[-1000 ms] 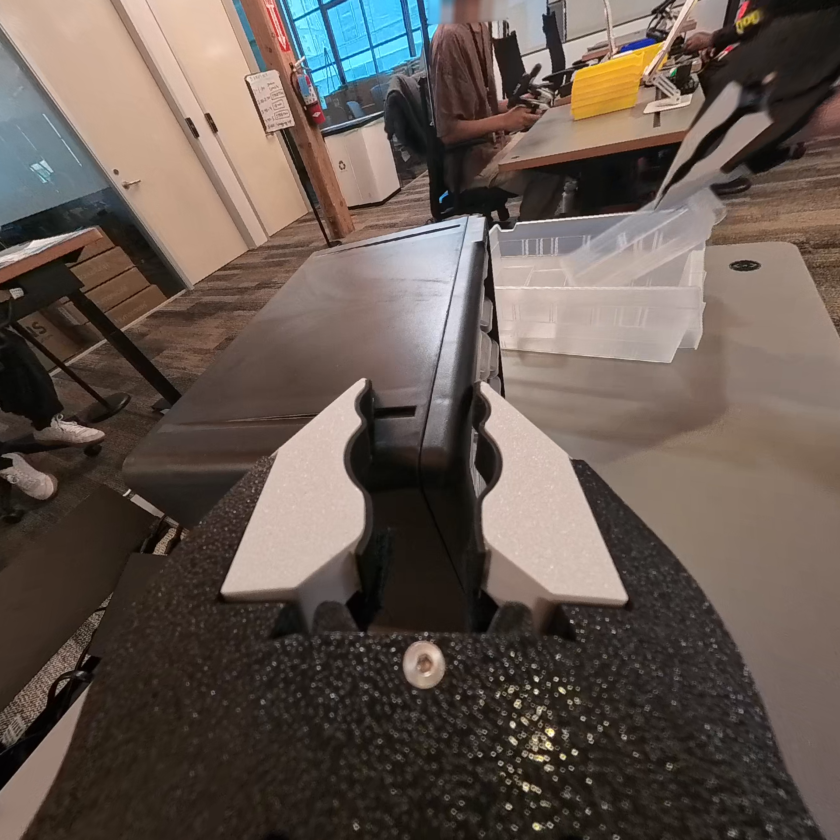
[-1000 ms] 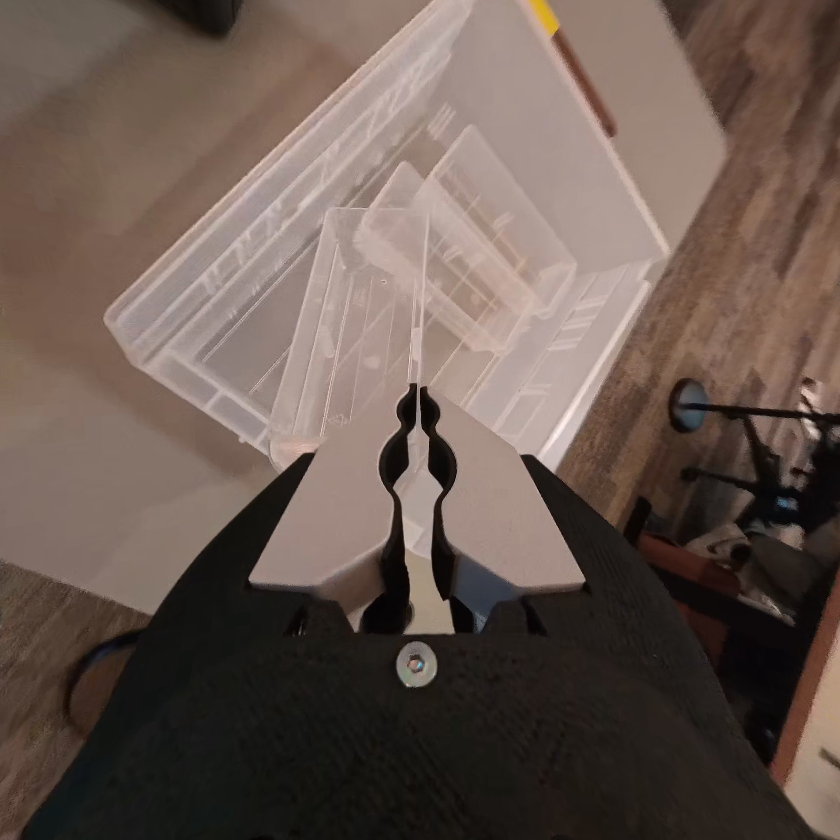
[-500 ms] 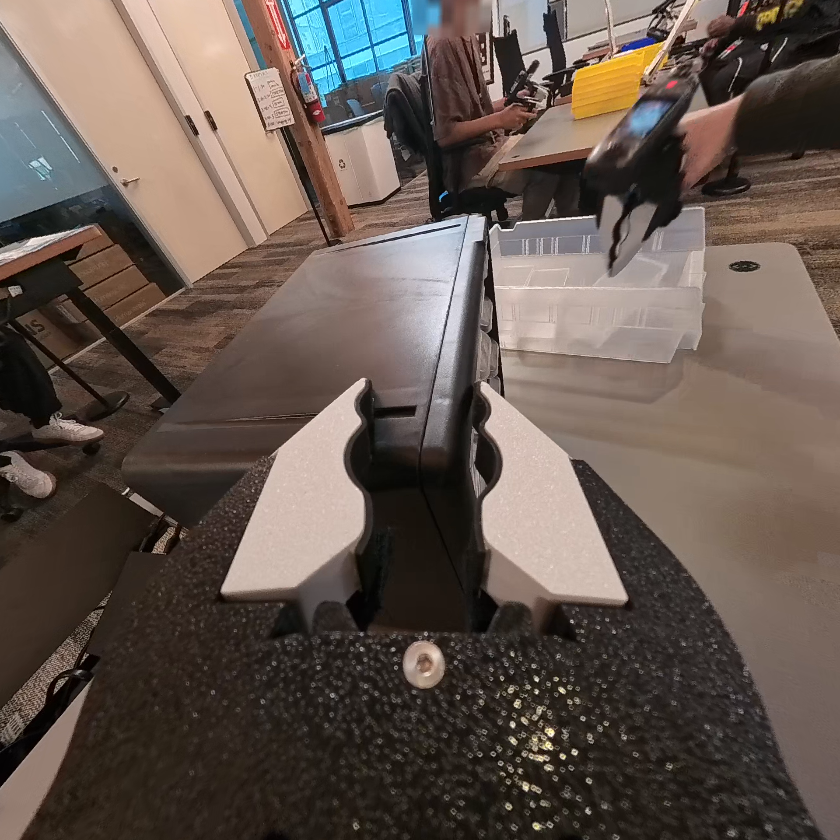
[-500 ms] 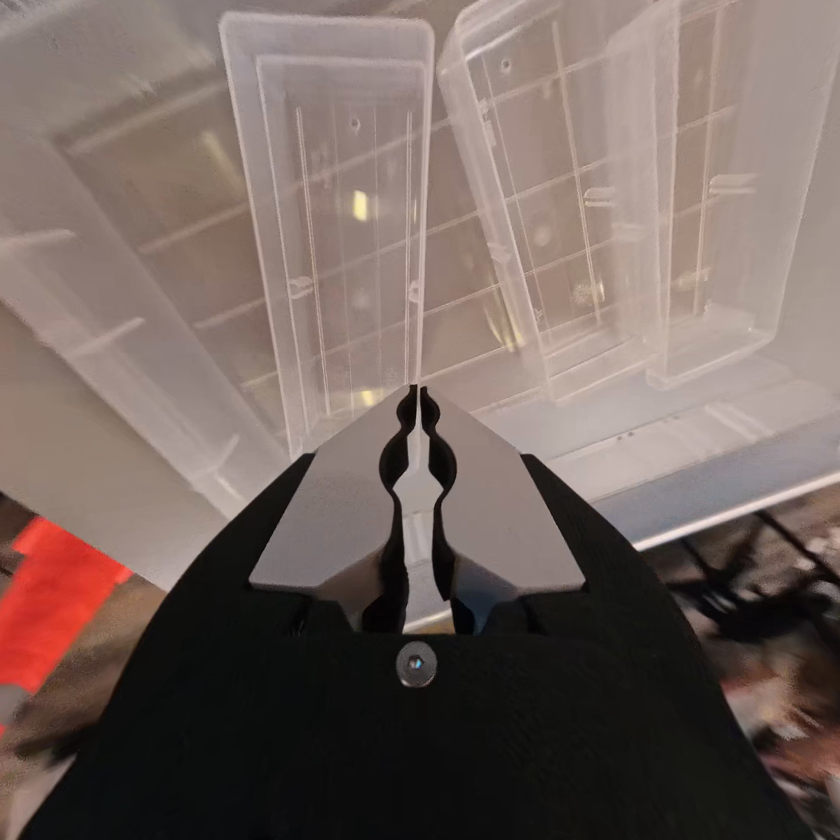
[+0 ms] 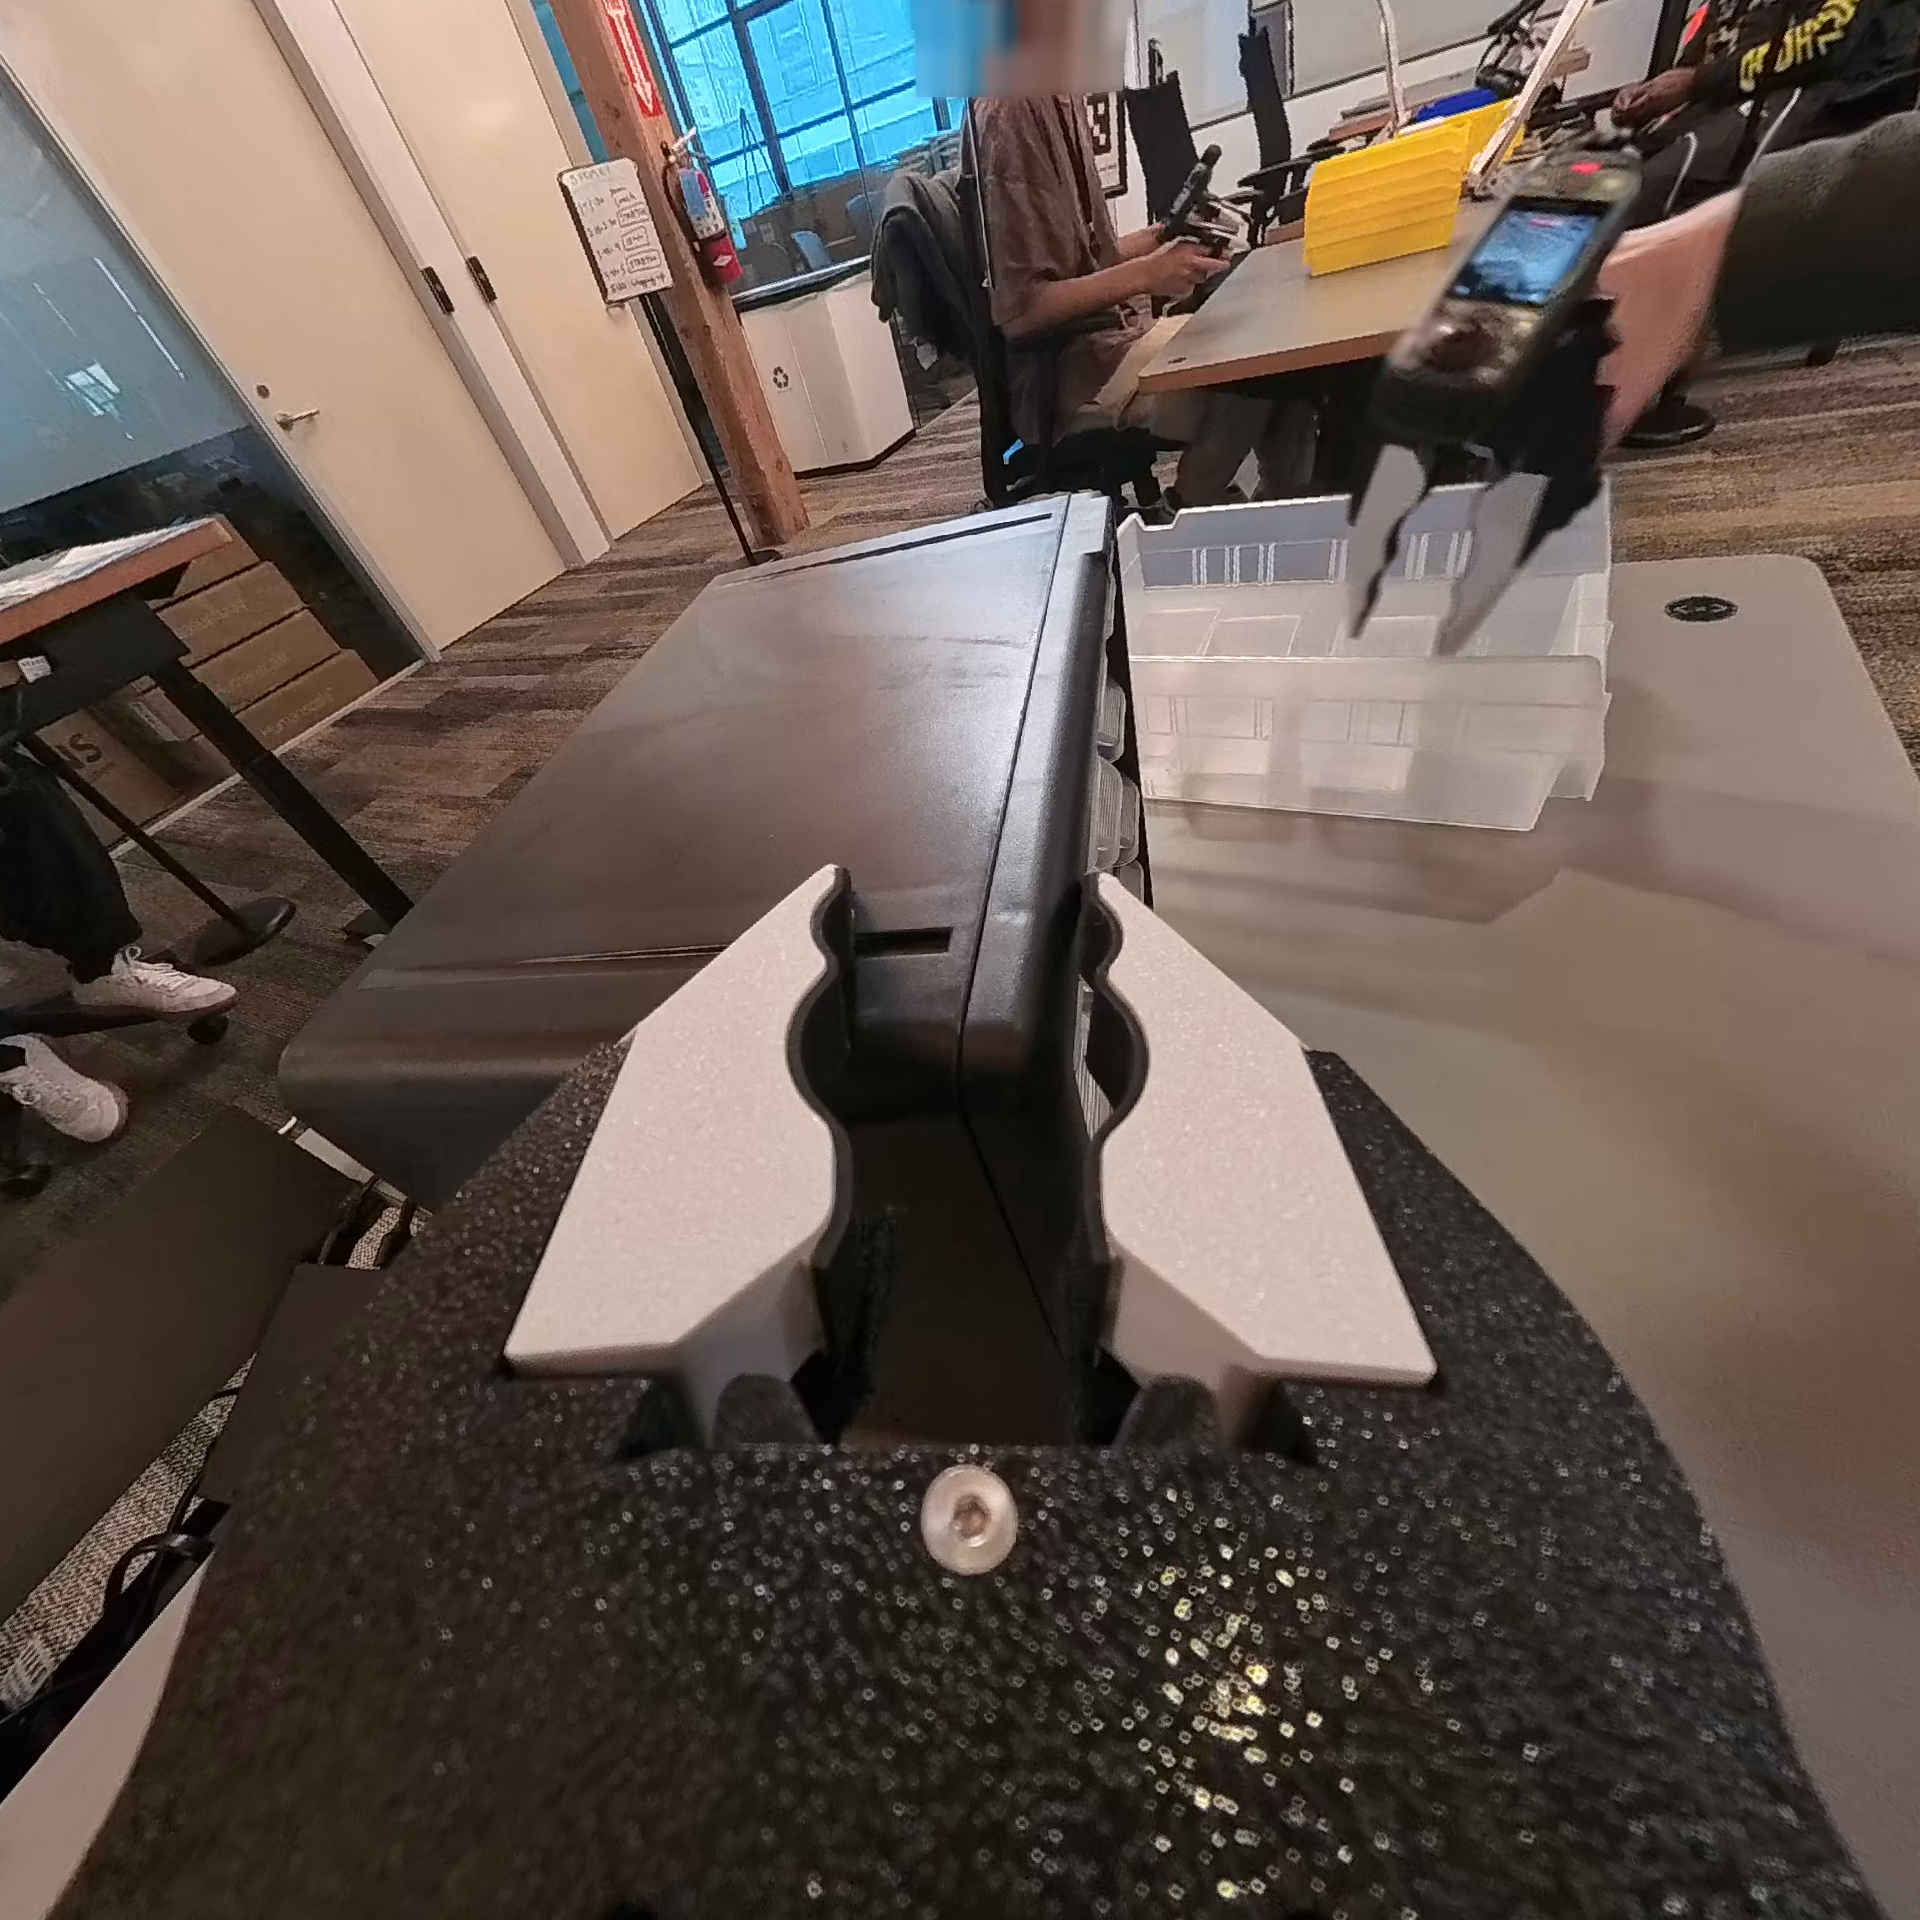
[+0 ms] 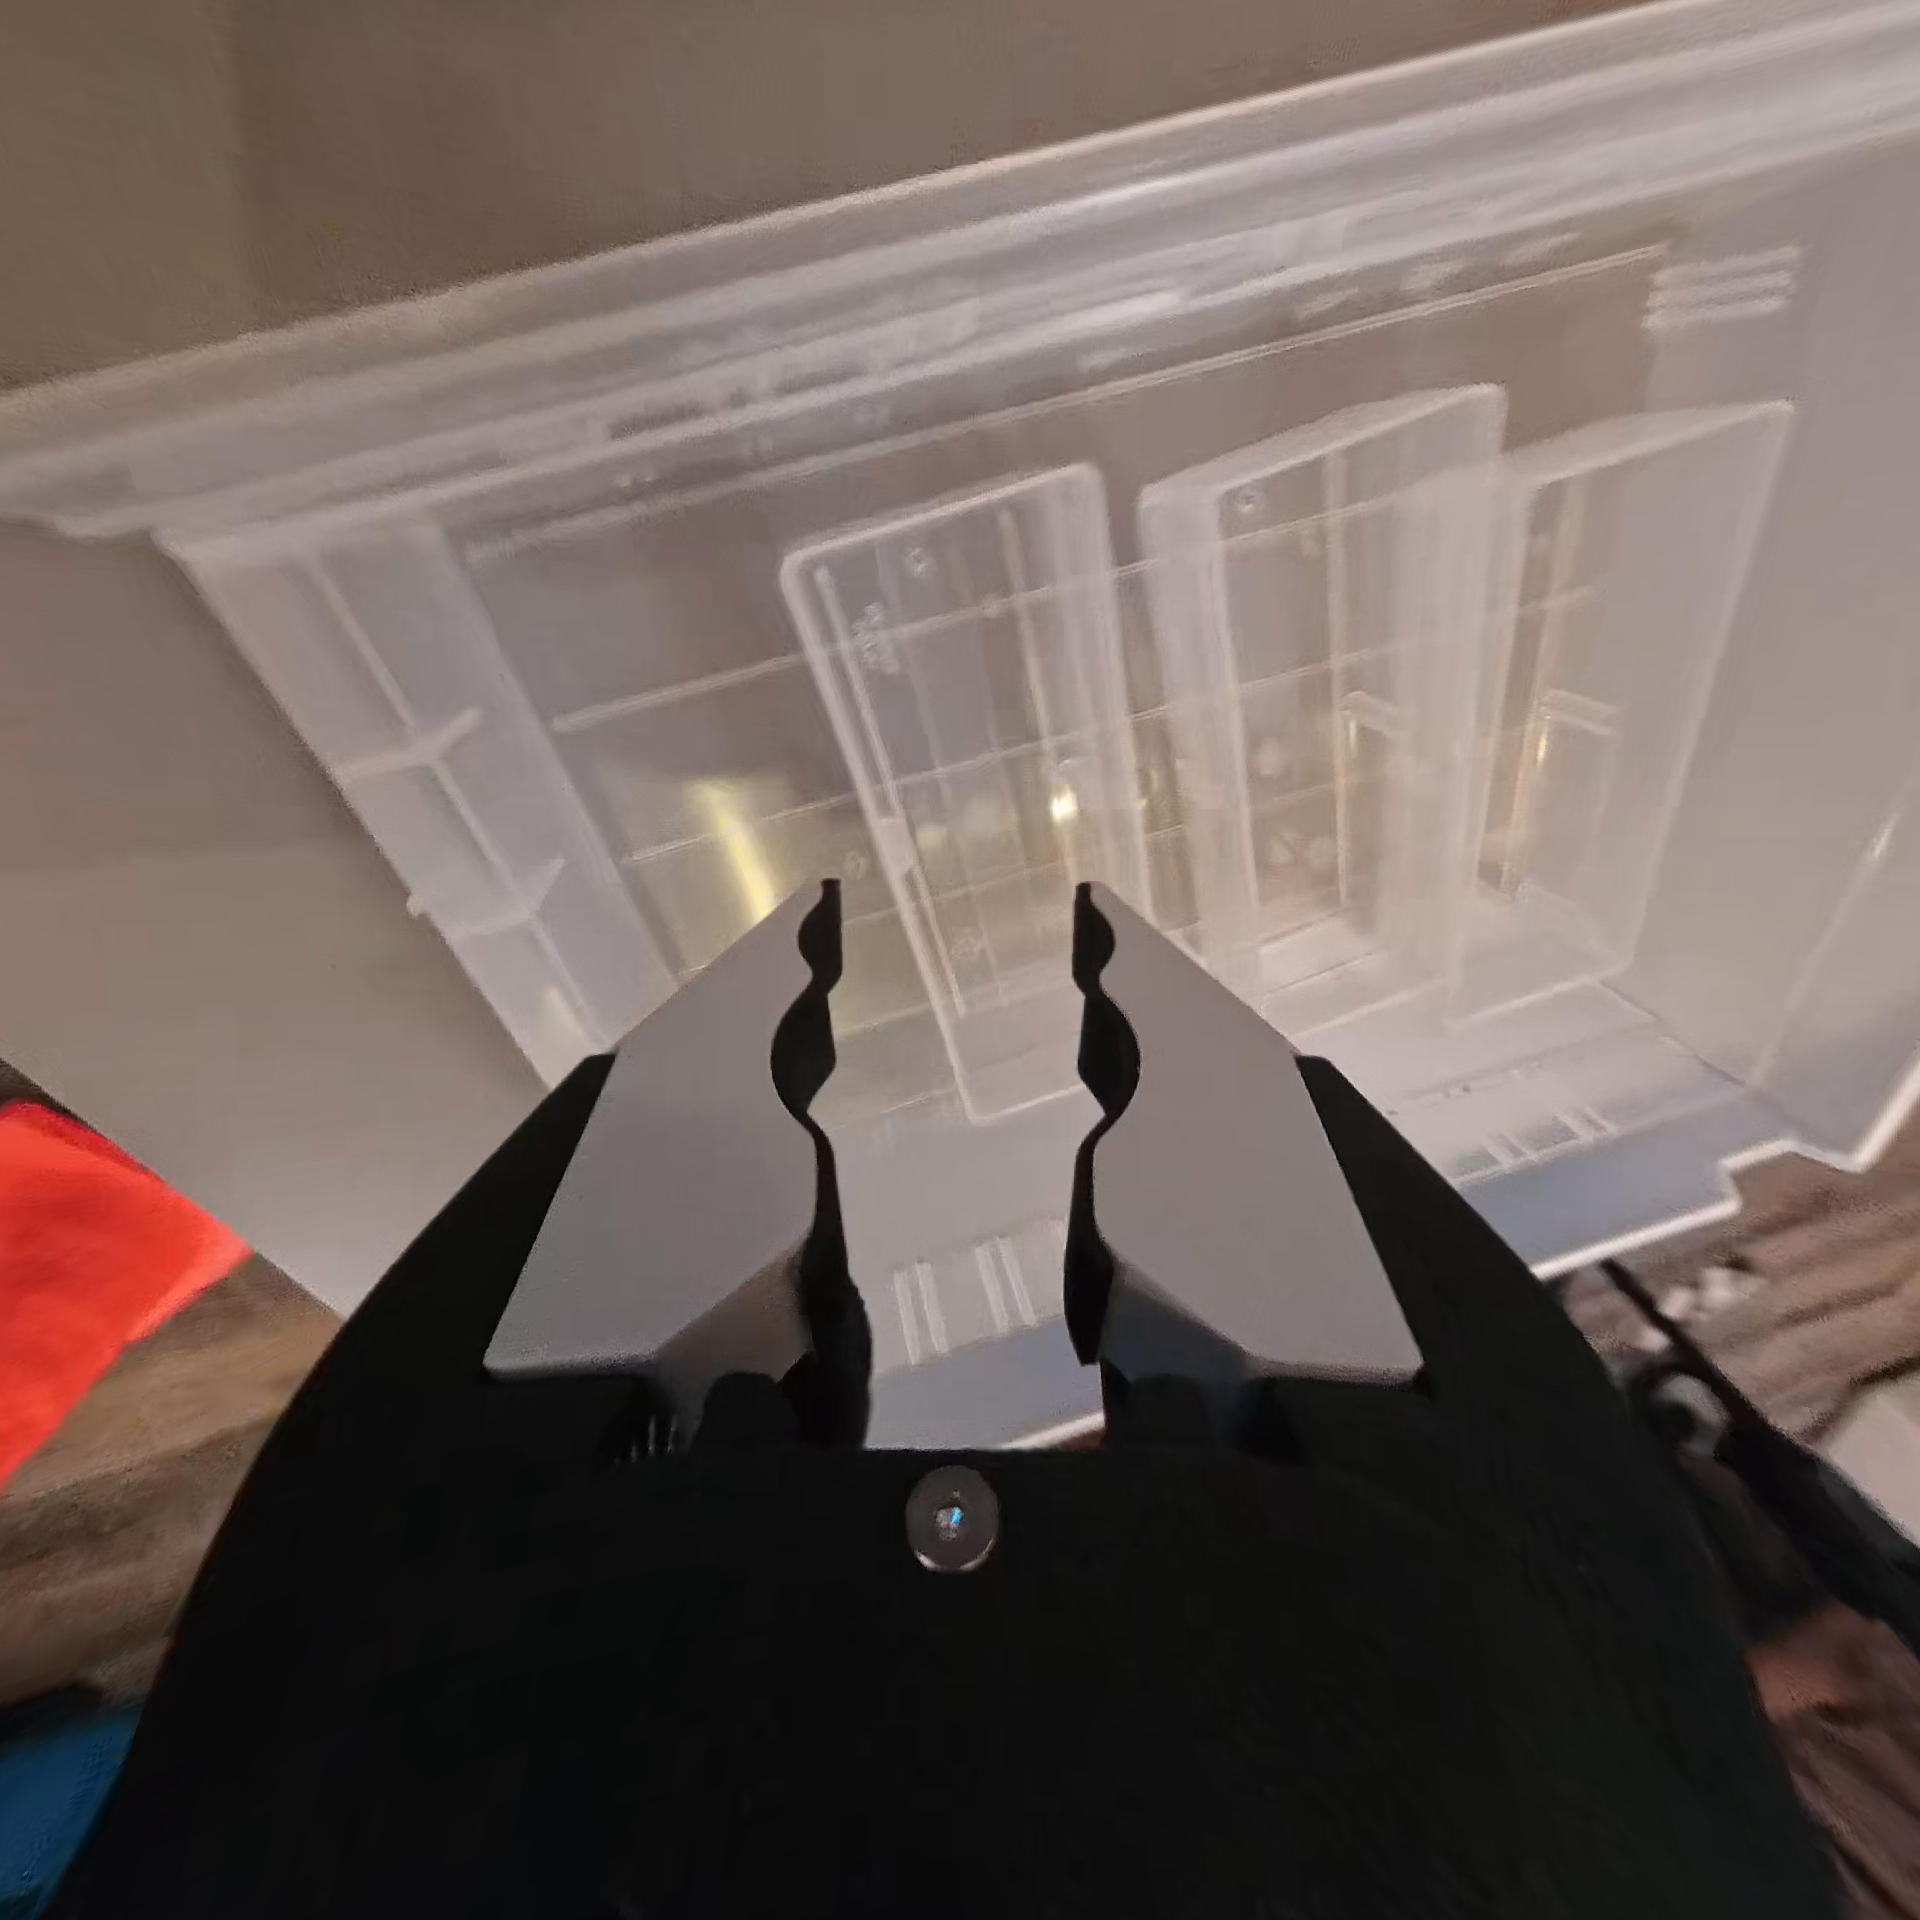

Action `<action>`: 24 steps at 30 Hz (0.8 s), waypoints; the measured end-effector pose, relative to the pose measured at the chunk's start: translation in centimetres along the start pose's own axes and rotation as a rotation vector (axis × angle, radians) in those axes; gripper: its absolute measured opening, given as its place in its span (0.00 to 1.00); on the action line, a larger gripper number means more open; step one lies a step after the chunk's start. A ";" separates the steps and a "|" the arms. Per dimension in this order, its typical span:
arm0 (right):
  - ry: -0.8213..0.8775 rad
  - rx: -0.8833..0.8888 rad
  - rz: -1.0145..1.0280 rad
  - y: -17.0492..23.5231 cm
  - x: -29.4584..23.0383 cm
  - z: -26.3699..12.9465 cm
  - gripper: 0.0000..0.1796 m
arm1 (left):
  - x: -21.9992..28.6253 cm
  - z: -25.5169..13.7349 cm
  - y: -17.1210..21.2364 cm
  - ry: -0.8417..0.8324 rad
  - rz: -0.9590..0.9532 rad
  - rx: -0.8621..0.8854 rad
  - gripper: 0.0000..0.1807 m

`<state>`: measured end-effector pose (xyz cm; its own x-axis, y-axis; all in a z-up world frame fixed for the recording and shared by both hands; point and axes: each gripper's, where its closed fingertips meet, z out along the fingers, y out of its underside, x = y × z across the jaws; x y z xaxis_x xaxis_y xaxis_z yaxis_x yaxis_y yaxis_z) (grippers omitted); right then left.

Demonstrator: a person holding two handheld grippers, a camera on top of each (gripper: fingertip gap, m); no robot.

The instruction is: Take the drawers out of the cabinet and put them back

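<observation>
The black cabinet (image 5: 790,748) stands on the grey table (image 5: 1558,1143), with clear drawer fronts (image 5: 1114,790) showing along its right face. My left gripper (image 5: 966,894) is clamped on the cabinet's near top edge, one finger on each side. A large clear bin (image 5: 1351,748) sits beyond the cabinet. My right gripper (image 6: 954,894) hangs open and empty just above it and also shows in the left wrist view (image 5: 1405,634). Three small clear drawers lie side by side in the bin (image 6: 727,343): one under the fingertips (image 6: 935,748), a second (image 6: 1309,707) and a third (image 6: 1621,675) to its right.
The table's far edge lies just past the bin. A second table with yellow bins (image 5: 1382,213) and a seated person (image 5: 1049,270) stands behind. A desk (image 5: 94,592) and carpeted floor are to the left of the cabinet.
My right gripper lowered the clear drawer into the bin, let it go, opened its jaws and lifted slightly. My left gripper stayed on the cabinet edge.
</observation>
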<state>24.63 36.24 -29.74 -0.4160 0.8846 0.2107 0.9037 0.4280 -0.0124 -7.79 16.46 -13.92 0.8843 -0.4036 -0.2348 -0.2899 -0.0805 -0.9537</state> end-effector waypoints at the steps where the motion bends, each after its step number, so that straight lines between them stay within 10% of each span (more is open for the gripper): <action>1: 0.017 -0.030 -0.048 0.3 -0.5 0.2 0.23 | 0.0 0.0 0.0 0.000 0.000 0.000 0.23; 8: 0.100 -0.116 -0.185 0.9 -1.2 3.0 0.03 | 0.0 0.0 0.0 0.000 0.000 0.000 0.23; 24: 0.168 -0.133 -0.133 1.2 2.0 4.4 0.02 | 0.0 0.0 0.0 0.000 0.000 0.000 0.23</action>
<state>24.38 39.38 -33.67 -0.5199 0.7742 0.3611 0.8520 0.5007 0.1532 -7.78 16.44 -13.91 0.8842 -0.4040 -0.2343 -0.2894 -0.0802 -0.9538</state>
